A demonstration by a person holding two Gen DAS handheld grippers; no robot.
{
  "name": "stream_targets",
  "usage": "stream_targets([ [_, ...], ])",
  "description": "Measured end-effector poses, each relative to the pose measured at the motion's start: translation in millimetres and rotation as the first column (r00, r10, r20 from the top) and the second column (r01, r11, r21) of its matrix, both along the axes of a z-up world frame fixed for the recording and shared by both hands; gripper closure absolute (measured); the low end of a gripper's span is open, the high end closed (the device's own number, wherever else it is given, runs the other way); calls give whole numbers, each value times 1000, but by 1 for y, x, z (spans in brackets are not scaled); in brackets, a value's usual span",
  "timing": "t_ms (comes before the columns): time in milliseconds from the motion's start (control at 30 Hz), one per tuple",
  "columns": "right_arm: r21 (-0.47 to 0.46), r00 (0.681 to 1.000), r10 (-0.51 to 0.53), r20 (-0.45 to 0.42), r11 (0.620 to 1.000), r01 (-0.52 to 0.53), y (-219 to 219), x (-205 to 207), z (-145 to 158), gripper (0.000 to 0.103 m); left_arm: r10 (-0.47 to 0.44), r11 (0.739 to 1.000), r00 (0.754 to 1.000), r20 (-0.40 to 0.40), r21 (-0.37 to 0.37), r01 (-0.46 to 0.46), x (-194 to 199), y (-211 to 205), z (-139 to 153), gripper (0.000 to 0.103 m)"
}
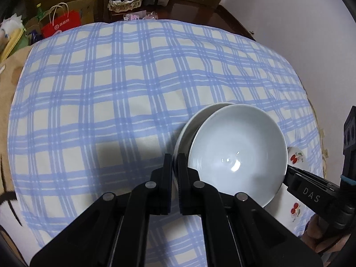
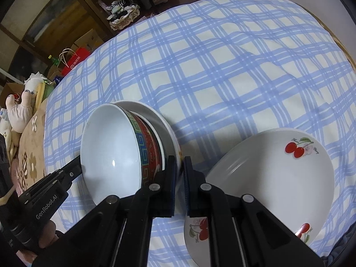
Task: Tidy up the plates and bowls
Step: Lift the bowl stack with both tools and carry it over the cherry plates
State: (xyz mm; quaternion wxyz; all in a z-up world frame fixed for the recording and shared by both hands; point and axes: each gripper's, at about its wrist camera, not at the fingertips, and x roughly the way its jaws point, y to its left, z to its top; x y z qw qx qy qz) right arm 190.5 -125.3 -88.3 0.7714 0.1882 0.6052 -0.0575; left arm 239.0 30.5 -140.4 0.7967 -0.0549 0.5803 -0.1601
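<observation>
A bowl (image 2: 111,151), white inside with a red patterned outside (image 2: 149,146), sits tilted in a wider white bowl (image 2: 164,122) on the blue checked cloth. In the left wrist view the bowl (image 1: 235,151) shows its inside and the wider bowl's rim (image 1: 184,129) curves down between my left gripper's (image 1: 175,158) fingers, which are shut on it. My right gripper (image 2: 180,159) is shut on the same rim at the opposite side. Each gripper shows in the other view, the left gripper (image 2: 76,166) and the right gripper (image 1: 289,170), with tips hidden behind the inner bowl.
A cherry-printed plate (image 2: 278,173) leans on a cherry-printed bowl (image 2: 200,229) just right of my right gripper. The checked cloth (image 1: 133,77) stretches away behind. A red bag (image 1: 60,23), a basket (image 1: 125,2) and stuffed toys (image 2: 20,109) lie past the table's edge.
</observation>
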Motion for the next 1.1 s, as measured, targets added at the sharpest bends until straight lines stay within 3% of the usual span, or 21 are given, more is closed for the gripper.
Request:
stream_targets([
  [167, -9, 1000, 22, -2, 1000, -22, 1, 2, 4, 95, -3, 998, 999, 35, 63, 1, -5, -8, 4, 101],
  [500, -32, 997, 76, 12, 997, -75, 3, 7, 11, 95, -12, 999, 999, 35, 46, 10, -2, -7, 8, 101],
  [1100, -9, 998, 43, 44, 999, -43, -8, -2, 32, 95, -32, 999, 999, 37, 25, 31, -7, -10, 25, 101],
])
